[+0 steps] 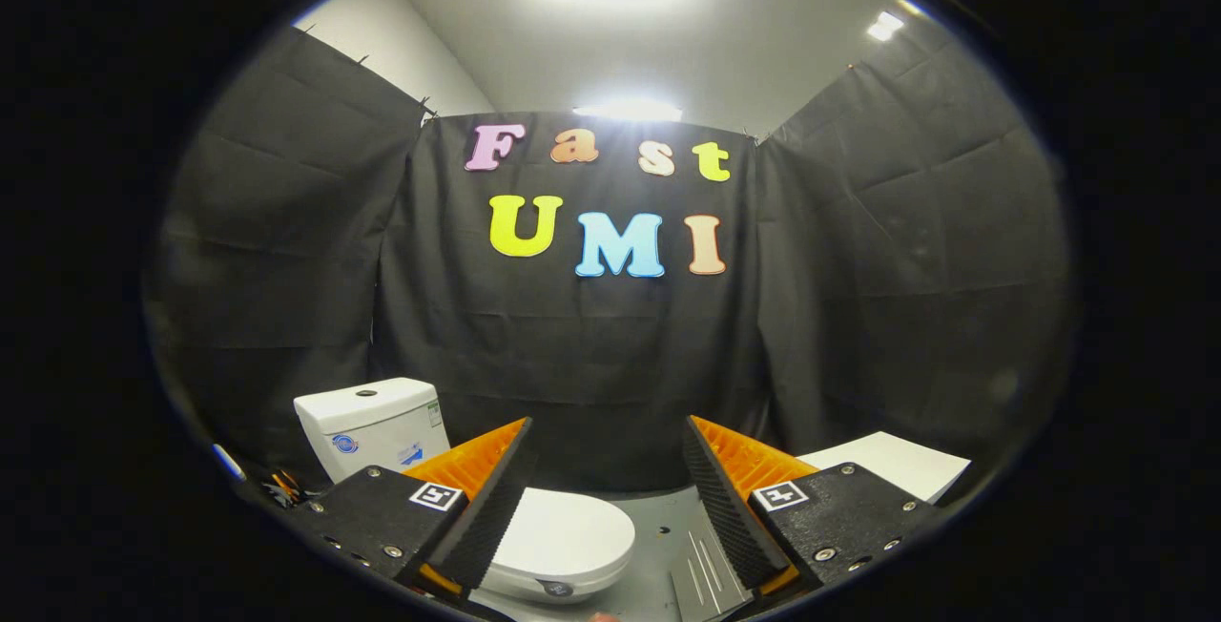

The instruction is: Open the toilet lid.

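Between and below the spread fingers of the gripper [606, 479], which hold nothing, lies the closed toilet lid [563, 531]; the cistern [372, 426] stands beyond the left finger.

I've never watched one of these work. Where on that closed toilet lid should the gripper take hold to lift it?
Probably the lid's rounded front rim, opposite the tank, since the hinge should sit at the tank end. The lid lies flat and shut, so a finger would slip under that overhanging edge from the front. The gripper is open, above it.
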